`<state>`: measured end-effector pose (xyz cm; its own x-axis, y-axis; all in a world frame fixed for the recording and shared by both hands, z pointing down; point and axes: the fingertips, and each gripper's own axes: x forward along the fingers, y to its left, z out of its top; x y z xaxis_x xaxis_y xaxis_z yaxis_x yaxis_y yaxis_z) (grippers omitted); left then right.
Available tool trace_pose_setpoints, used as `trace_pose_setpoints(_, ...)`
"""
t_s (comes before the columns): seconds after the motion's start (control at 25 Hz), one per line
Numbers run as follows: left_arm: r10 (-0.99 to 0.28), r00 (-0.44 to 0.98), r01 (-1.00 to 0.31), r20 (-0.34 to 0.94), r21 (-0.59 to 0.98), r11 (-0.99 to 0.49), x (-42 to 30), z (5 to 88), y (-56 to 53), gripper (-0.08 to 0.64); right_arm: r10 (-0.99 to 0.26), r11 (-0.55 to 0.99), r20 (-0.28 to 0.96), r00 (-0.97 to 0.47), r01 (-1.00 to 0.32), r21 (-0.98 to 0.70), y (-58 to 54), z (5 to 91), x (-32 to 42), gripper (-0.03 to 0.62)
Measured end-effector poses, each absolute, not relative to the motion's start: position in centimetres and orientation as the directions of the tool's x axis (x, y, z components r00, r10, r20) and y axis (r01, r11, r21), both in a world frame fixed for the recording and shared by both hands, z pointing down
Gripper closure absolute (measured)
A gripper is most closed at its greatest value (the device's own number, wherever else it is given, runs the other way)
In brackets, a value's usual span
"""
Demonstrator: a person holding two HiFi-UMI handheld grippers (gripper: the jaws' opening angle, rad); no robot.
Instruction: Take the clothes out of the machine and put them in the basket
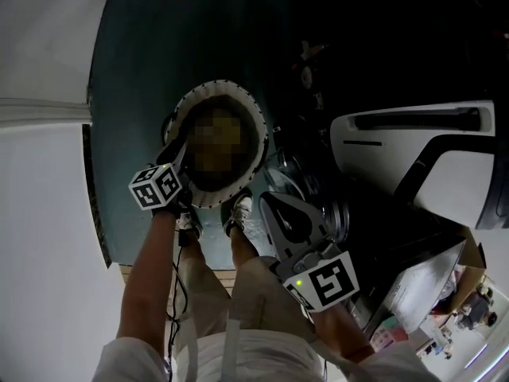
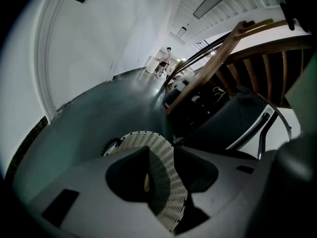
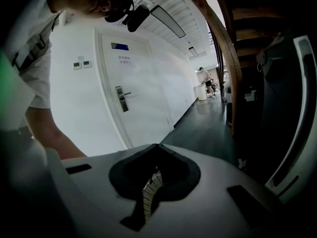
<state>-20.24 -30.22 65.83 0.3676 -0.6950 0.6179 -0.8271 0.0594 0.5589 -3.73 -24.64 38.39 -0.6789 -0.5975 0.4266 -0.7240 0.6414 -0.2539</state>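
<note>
A white perforated basket [image 1: 256,122] hangs over the dark floor in front of me. My left gripper [image 1: 176,153] is shut on its left rim. My right gripper [image 1: 259,197] is shut on its near right rim. In the left gripper view the basket's lattice wall [image 2: 171,192] runs between the jaws of the left gripper [image 2: 161,155]. The right gripper view shows only a thin strip of that rim [image 3: 147,196] in the gap of the right gripper [image 3: 156,151]. I cannot make out what lies inside the basket. The white machine [image 1: 453,177] with its dark front stands at the right.
My shoes [image 1: 240,213] stand right under the basket on the dark green floor [image 1: 151,70]. A white wall [image 1: 40,173] runs along the left. A white door [image 3: 133,98] and a wooden staircase [image 2: 228,48] are close by. Loose clutter [image 1: 445,309] lies at the lower right.
</note>
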Motion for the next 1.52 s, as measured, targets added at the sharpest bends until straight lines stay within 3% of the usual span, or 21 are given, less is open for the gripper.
trace_pose_setpoints(0.16,-0.729,0.336,-0.849,0.597,0.526,0.040,-23.2,60.8,-30.6,0.509,-0.616,0.657,0.397,-0.680,-0.722,-0.216,-24.9,35.3,-4.4,0.580)
trace_pose_setpoints(0.28,-0.742,0.354,-0.849,0.570,0.529,0.001,-24.6,56.6,-30.2,0.545,-0.623,0.678,0.382,-0.682,-0.715,-0.171,-24.7,32.9,-5.1,0.580)
trace_pose_setpoints(0.52,-0.802,0.397,-0.801,0.446,0.595,-0.065,-26.7,46.7,-28.7,0.546,-0.633,0.711,0.319,-0.706,-0.693,-0.123,-24.0,26.5,-6.9,0.580)
trace_pose_setpoints(0.88,-0.935,0.283,-0.767,0.215,0.636,-0.086,-32.4,32.5,-25.8,0.546,-0.640,0.746,0.224,-0.735,-0.664,-0.052,-23.0,17.8,-8.6,0.580)
trace_pose_setpoints(1.52,-0.988,0.132,-0.770,-0.086,0.618,-0.157,-38.1,13.7,-20.4,0.546,-0.702,0.711,0.060,-0.709,-0.695,0.112,-23.6,6.6,-6.0,0.580)
